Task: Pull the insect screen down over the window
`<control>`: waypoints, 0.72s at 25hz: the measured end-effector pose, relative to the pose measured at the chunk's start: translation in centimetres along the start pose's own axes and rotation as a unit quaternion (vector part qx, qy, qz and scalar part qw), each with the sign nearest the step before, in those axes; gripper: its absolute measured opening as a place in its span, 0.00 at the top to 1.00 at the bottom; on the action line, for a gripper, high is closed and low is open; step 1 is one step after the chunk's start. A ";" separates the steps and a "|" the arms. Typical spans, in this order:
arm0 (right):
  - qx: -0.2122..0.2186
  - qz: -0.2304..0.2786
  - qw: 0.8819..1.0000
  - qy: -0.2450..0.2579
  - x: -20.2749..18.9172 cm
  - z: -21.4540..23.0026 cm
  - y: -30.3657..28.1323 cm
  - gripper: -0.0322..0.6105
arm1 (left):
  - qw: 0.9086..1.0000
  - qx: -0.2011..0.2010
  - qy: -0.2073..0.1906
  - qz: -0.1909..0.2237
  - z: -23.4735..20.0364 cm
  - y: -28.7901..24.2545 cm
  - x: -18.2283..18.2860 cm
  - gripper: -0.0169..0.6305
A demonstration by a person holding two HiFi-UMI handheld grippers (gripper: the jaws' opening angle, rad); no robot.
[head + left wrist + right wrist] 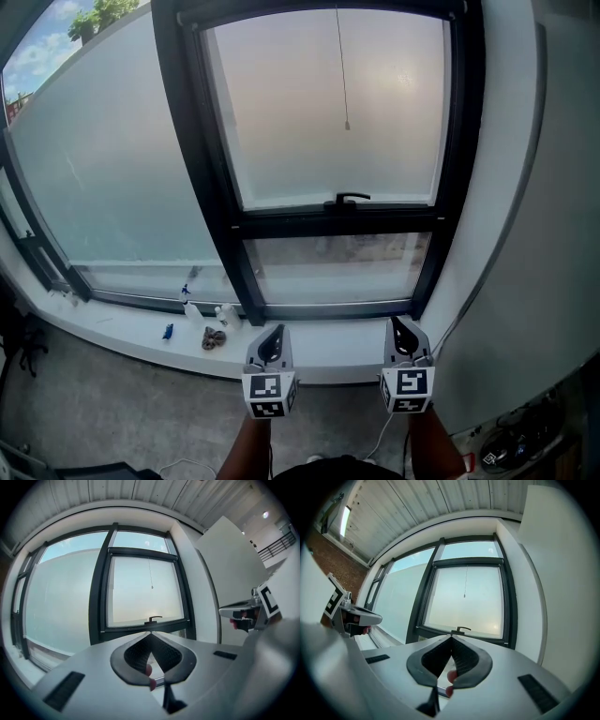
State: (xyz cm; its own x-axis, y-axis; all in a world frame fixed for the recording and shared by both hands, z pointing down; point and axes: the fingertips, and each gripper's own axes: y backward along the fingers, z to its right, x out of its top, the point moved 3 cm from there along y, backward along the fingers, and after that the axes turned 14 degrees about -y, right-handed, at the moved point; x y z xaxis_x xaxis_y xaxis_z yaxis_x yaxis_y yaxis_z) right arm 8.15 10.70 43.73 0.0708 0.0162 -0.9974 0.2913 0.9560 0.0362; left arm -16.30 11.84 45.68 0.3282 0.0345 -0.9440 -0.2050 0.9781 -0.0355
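The dark-framed window sash (328, 220) stands ahead of me above the sill. A thin pull cord (344, 84) hangs from the top of the frame down the middle of the pane and ends in a small bead (347, 125). A black handle (347, 198) sits on the sash's lower rail. My left gripper (276, 332) and right gripper (397, 324) are held side by side below the sill, both shut and holding nothing, well short of the cord. The cord (151, 576) (465, 583) shows beyond the shut tips of the left gripper (149, 634) and right gripper (451, 637).
A white sill (323, 337) runs under the window, with small bottles (194, 309) and a dark clump (214, 338) on its left part. A large fixed pane (103, 169) lies to the left and a white wall (525, 234) close on the right.
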 end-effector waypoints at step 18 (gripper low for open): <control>-0.021 -0.006 1.000 -0.006 0.0 -0.9 -7.3 0.95 | 0.999 -0.023 -0.036 0.009 -3.6 -6.7 -0.1 0.97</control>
State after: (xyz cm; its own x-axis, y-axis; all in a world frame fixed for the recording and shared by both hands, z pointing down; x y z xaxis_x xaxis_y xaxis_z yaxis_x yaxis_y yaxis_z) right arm 5.21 3.95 43.44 0.0796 0.0010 -0.9968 0.2515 0.9676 0.0211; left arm -18.32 4.56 44.82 0.3885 0.0691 -0.9189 -0.2536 0.9667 -0.0345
